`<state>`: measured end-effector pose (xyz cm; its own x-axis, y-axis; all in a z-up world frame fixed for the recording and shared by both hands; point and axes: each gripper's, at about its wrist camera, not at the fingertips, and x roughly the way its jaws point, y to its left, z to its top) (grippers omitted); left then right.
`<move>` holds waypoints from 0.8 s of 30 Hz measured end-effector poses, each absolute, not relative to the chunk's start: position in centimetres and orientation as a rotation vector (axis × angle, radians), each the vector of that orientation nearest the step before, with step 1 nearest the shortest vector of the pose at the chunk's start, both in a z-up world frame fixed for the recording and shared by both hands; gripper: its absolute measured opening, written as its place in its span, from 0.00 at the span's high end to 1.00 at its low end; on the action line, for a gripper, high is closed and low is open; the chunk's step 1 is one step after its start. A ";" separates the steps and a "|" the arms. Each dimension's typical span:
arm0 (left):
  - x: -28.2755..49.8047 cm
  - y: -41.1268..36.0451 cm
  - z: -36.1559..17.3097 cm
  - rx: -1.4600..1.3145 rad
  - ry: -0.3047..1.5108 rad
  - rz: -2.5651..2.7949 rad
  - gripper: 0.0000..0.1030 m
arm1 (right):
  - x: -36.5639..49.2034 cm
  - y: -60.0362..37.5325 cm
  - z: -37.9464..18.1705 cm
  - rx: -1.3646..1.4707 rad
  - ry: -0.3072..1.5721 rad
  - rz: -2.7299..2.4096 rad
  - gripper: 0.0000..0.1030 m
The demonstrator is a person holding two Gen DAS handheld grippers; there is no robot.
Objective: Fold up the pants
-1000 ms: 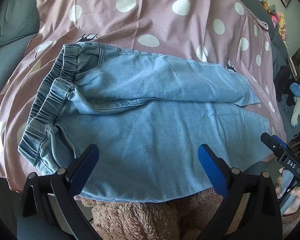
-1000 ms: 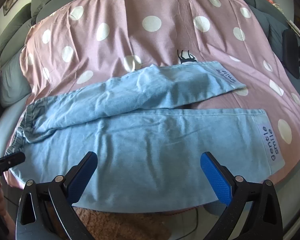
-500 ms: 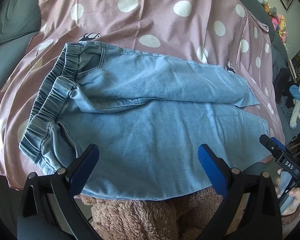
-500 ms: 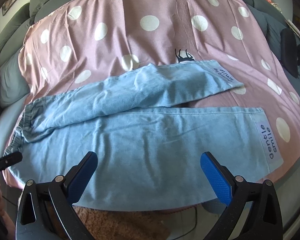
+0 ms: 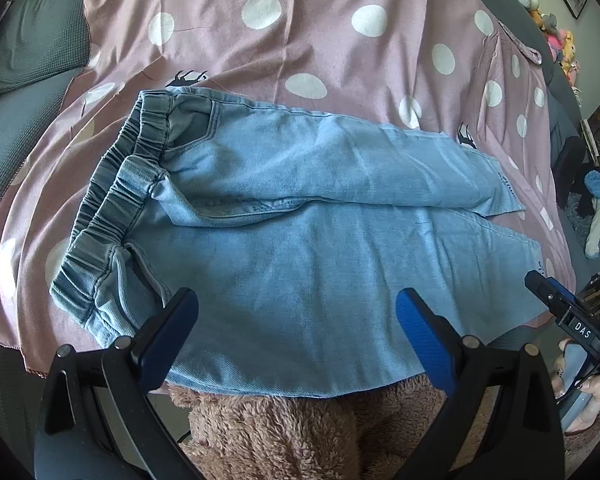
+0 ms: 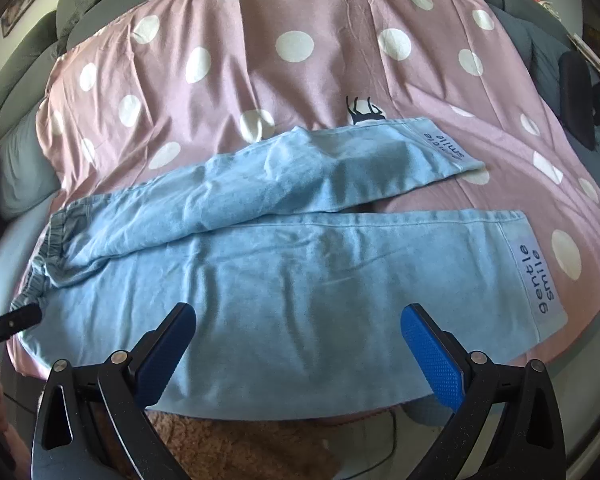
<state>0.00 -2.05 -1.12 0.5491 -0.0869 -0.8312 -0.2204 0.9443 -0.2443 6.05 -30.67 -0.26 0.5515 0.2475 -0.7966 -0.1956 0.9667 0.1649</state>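
Light-blue jeans (image 5: 300,248) lie spread across the polka-dot bedsheet (image 5: 300,40), filling mid-frame. Left gripper (image 5: 296,312) and right gripper (image 6: 298,326) hover spread wide, empty. Only the right view shows the "gentle smile" cuff label (image 6: 534,280); the left shows the elastic waistband (image 5: 112,208).
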 end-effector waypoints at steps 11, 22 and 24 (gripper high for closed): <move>-0.2 -1.5 -1.3 -0.293 0.984 0.133 0.04 | 6.1 -31.3 -0.3 0.070 0.957 0.235 0.01; -0.4 -0.9 -1.1 -0.305 0.976 0.156 0.05 | 6.1 -31.9 -0.5 0.076 0.965 0.208 0.01; -0.5 -0.8 -1.1 -0.304 0.977 0.157 0.05 | 6.1 -32.0 -0.5 0.078 0.962 0.204 0.01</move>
<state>-0.46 -0.83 -1.09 0.5524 -0.0051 -0.8336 -0.2660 0.9466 -0.1820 6.08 -31.95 -0.50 0.5540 0.2072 -0.8063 -0.1385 0.9780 0.1562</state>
